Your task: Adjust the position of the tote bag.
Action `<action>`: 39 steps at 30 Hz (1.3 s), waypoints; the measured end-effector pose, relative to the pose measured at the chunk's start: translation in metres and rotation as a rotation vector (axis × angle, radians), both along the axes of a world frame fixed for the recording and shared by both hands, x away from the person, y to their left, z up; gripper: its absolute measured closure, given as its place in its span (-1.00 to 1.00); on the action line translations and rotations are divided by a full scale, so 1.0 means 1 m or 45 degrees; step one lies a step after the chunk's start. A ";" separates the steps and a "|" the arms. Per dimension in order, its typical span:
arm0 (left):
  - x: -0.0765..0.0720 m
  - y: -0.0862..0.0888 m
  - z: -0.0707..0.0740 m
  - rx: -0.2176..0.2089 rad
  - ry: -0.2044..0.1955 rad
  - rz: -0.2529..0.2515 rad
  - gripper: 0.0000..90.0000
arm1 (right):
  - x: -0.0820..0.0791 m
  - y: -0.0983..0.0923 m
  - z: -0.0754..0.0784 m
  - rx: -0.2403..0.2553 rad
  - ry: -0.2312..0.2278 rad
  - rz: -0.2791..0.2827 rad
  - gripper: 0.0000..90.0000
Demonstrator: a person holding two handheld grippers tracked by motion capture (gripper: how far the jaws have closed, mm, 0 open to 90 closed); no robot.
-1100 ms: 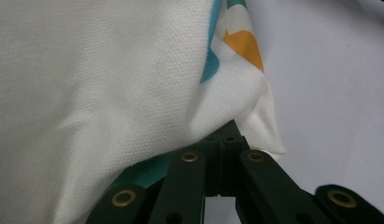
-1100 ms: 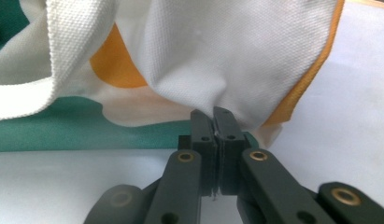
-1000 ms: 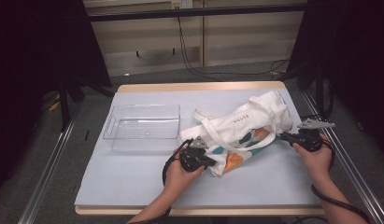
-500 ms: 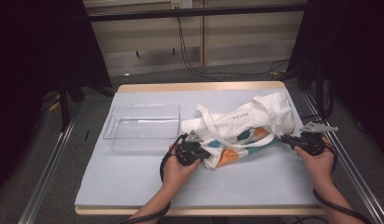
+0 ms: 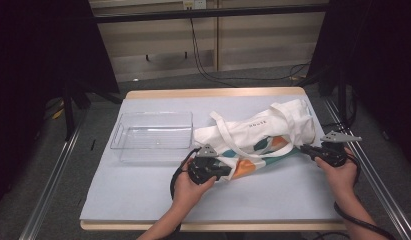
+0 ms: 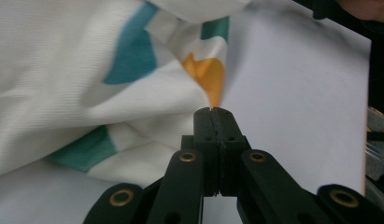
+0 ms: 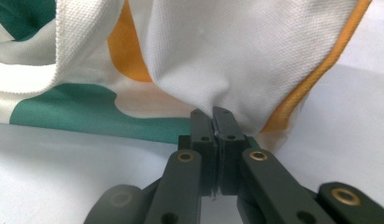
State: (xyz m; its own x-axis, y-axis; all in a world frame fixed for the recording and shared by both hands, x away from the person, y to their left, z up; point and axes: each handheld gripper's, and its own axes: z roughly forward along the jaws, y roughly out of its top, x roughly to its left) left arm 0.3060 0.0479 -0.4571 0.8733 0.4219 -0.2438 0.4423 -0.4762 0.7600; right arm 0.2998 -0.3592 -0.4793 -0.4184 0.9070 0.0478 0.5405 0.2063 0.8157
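A white canvas tote bag, printed with teal and orange shapes, is seen stretched across the tabletop between two tools in the high view. The left hand-held gripper is clamped on the bag's edge at about 7 o'clock of the cloth, the right hand-held gripper at about 4 o'clock. A clear plastic bin is set at 9 o'clock of the bag, just beside it.

From above, the jaws are too small to be judged. In the left gripper view, the left tool's jaws are shown pressed together on a thin fold of the cloth beside an orange patch. In the right gripper view, white weave and an orange border are pinched between the right tool's closed jaws, the fabric gathered into creases above them.
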 end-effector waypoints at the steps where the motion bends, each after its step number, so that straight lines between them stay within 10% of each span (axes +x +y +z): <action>1: -0.003 -0.002 0.000 -0.007 -0.001 -0.008 0.99 | 0.000 0.000 0.000 0.000 0.000 0.000 0.96; 10: -0.006 -0.012 -0.013 0.068 0.029 -0.053 0.97 | -0.001 0.001 0.000 -0.009 -0.005 -0.008 0.96; 20: 0.005 -0.015 -0.016 0.145 -0.073 0.004 1.00 | -0.005 0.002 0.001 -0.005 0.004 0.000 0.96; 32: -0.005 -0.016 -0.007 0.065 -0.033 -0.037 1.00 | -0.004 0.002 0.001 -0.002 0.002 -0.002 0.96; 39: -0.010 -0.023 -0.019 0.117 0.003 -0.108 1.00 | -0.005 0.003 0.001 -0.003 0.003 -0.006 0.96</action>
